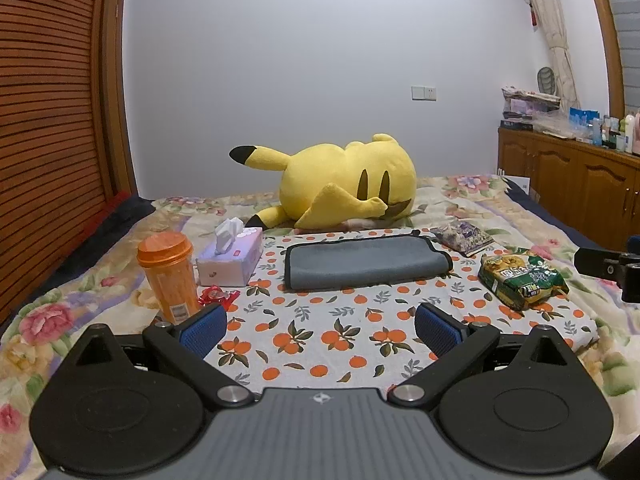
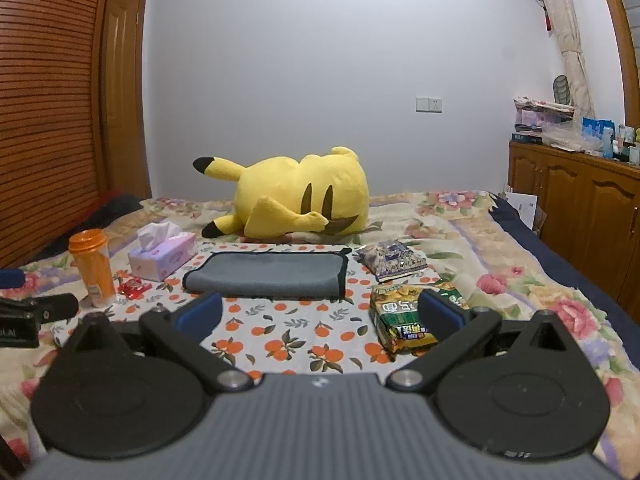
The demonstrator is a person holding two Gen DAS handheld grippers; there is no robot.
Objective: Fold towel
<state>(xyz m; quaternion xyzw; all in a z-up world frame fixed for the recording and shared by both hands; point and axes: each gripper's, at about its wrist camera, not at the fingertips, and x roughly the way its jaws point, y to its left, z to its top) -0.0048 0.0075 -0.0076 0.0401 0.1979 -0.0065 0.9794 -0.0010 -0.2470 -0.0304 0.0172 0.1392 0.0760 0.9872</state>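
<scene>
- My left claw (image 1: pixel 320 326) is matt black plastic, with ridged blue pads (image 1: pixel 438 326) and shiny metal pivot pins
- My right claw (image 2: pixel 320 316) looks the same, its grey body ribbed
- The towel (image 1: pixel 364 264) is soft grey cloth, matt, with a black stitched edge
- The sheet (image 1: pixel 340 340) under it is thin printed cloth, smooth
- The plush toy (image 1: pixel 344 184) is fuzzy yellow fabric
- The cup (image 1: pixel 170 276) is translucent orange plastic, slightly glossy
- The tissue box (image 1: pixel 232 260) is matt paper card
- The snack bag (image 1: pixel 522 276) is crinkled glossy film
- The cupboard (image 1: pixel 568 184) is varnished wood with a sheen
- The slatted door (image 1: pixel 44 120) is wood too
</scene>
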